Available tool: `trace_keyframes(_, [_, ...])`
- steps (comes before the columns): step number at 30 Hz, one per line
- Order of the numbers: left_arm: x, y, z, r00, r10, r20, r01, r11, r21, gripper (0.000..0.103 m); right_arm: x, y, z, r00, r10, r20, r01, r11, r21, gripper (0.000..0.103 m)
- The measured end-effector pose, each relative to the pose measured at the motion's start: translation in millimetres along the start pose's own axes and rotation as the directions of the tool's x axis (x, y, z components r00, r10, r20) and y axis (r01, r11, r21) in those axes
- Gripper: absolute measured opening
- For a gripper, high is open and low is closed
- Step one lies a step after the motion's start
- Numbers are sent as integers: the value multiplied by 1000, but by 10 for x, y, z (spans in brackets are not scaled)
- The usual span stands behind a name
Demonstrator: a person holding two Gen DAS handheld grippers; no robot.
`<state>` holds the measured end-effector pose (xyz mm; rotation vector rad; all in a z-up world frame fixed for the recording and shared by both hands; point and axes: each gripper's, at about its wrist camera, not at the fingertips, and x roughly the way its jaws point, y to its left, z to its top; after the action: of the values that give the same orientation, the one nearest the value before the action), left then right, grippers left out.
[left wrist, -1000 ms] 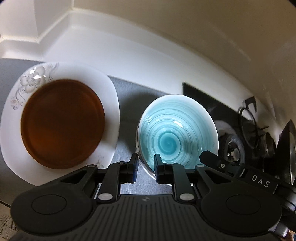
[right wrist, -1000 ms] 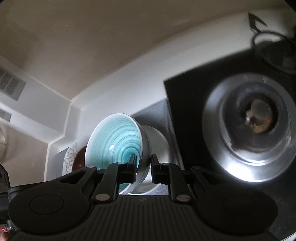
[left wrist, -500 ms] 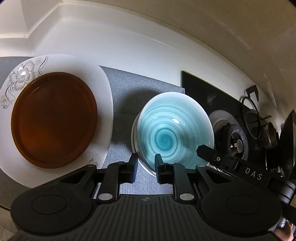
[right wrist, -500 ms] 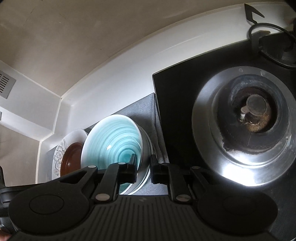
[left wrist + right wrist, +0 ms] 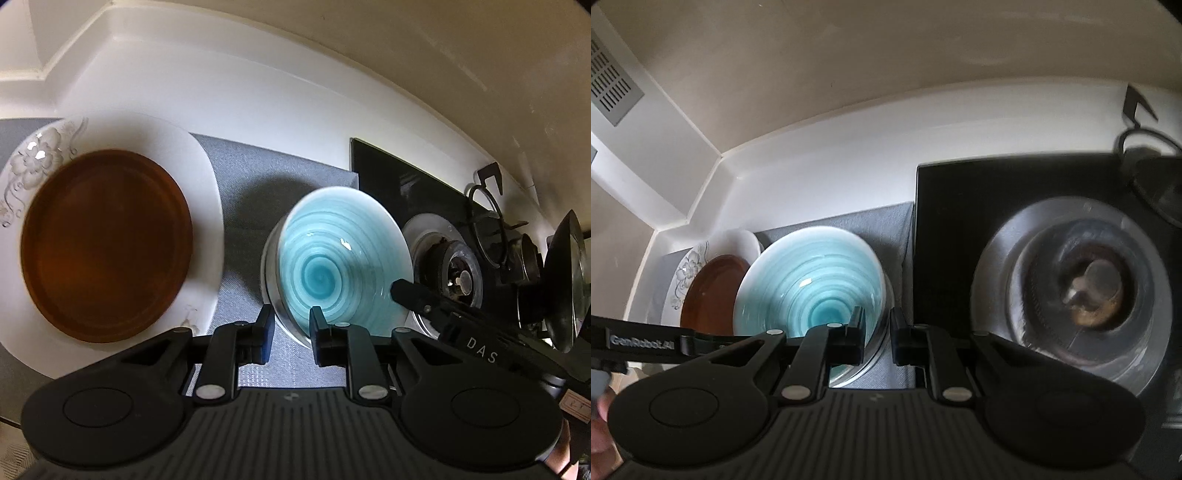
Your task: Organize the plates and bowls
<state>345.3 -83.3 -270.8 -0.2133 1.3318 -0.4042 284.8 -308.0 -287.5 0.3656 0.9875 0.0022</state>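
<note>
Both tongs pinch the rim of the teal bowl, which sits tilted in a pale bowl on the grey mat.

Nearest the left wrist camera, the left tongs (image 5: 289, 332) are closed on the near rim of the teal bowl (image 5: 340, 266), one finger outside the wall and one inside. The right tongs (image 5: 877, 332) clamp the same bowl's (image 5: 812, 280) right-hand rim, and show in the left view as a black arm (image 5: 436, 306) reaching in from the right. The teal bowl leans in a pale bowl (image 5: 267, 273) beneath it, both on a grey mat (image 5: 258, 173) covering the surface. Left of them on the mat, apart from the bowls, a brown plate (image 5: 103, 243) lies on a white flowered plate (image 5: 40, 158). To the right, just beside the mat, is a black hob (image 5: 945, 229) with a gas burner (image 5: 1089, 291). A white wall (image 5: 221, 96) rises behind.
</note>
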Motion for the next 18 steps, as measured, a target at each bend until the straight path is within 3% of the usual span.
trace_keyframes(9, [-121,20,93,998,37,56,-38,999,11,21,-101,-99,4,999,9,48,-12,998,60,15])
trace_keyframes(18, [101,14,159,999,47,18,-47,998,34,22,20,-160,28,1000,26,11,-27,993,118,16])
